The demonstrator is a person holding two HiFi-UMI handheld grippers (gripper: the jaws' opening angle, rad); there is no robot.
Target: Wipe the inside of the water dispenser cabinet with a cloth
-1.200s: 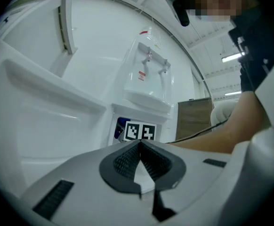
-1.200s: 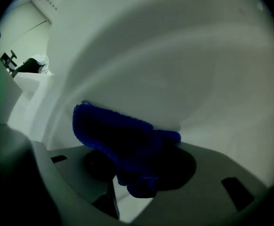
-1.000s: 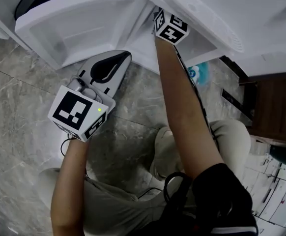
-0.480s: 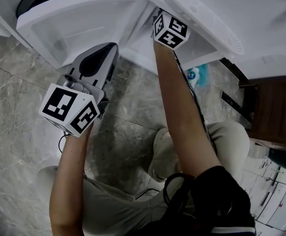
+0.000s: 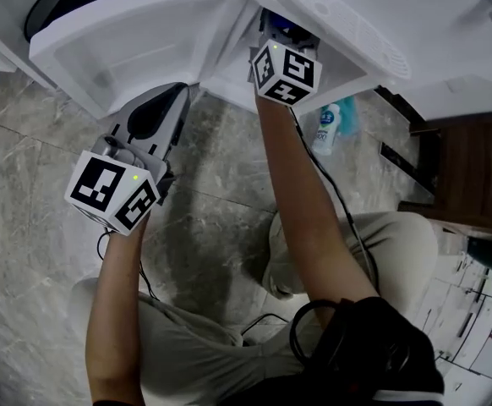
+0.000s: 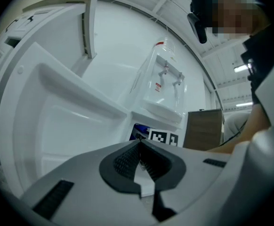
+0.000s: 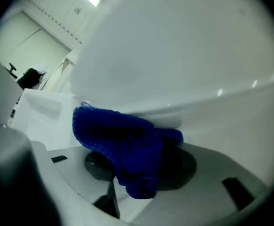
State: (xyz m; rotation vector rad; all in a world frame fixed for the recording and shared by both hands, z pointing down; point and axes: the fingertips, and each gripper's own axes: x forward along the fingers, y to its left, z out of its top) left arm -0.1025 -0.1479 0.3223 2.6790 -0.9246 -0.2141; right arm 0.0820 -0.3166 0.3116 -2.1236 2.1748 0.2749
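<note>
Cloth (image 7: 120, 142) is soft, light and knit, with no stiffness. It will drape and bunch, probably won't slip in a firm grip, but a loose corner could drag or snag on an edge. Best hold is the bunched middle, leaving a fold out front to wipe with. Right tongs (image 7: 138, 166) are clenched on it that way, the wad filling the gap and folds spilling forward. It looks deep blue with a coarse looped weave, crumpled, one corner poking up at left. It sits at the mouth of the water dispenser cabinet (image 5: 229, 70), just beside a white panel (image 7: 174, 65); can't tell if it's touching. Left tongs (image 6: 139, 147) are clamped together, empty, near the open door (image 5: 136, 41).
</note>
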